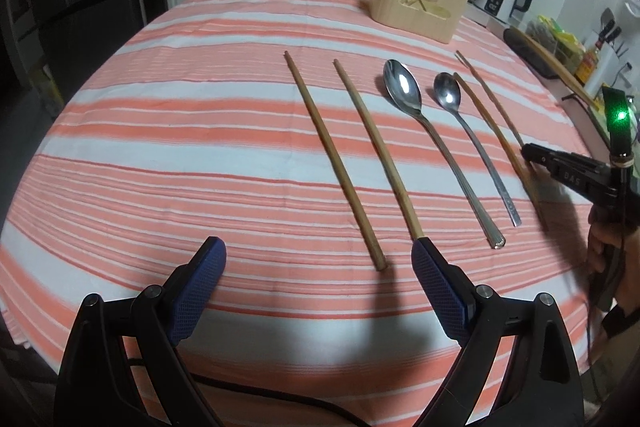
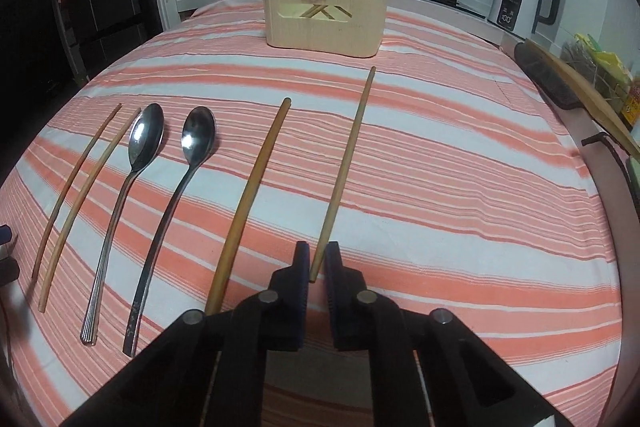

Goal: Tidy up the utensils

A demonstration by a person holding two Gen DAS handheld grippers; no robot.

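From my left claw [image 1: 318,259] I look over a table with a pink and white striped cloth [image 1: 160,147], and the wooden box [image 1: 418,5] stands far back on it. My left claw is wide open and holds nothing. In front of the box lie six things in a row: a left chopstick [image 1: 334,161], a second chopstick [image 1: 378,151], a big spoon [image 1: 436,143], a small spoon [image 1: 472,143], then two thin chopsticks, a near one [image 1: 496,139] and a far one [image 1: 488,95]. The near end of the second chopstick is just beside my right pad [image 1: 434,275]. My right claw [image 1: 532,157] is at the side of the row farthest from me, at the thin chopsticks. From my right claw [image 2: 316,267], the box [image 2: 326,23] is straight ahead, with sticks poking out of its top. My right claw is almost closed, with one chopstick [image 2: 346,171] between its pads, and the stick points toward the box. Another chopstick [image 2: 252,203] lies just beside it. Next come the small spoon [image 2: 176,195] and the big spoon [image 2: 128,195], then two more chopsticks, one [image 2: 88,211] by the spoons and one [image 2: 74,187] at the end of the row
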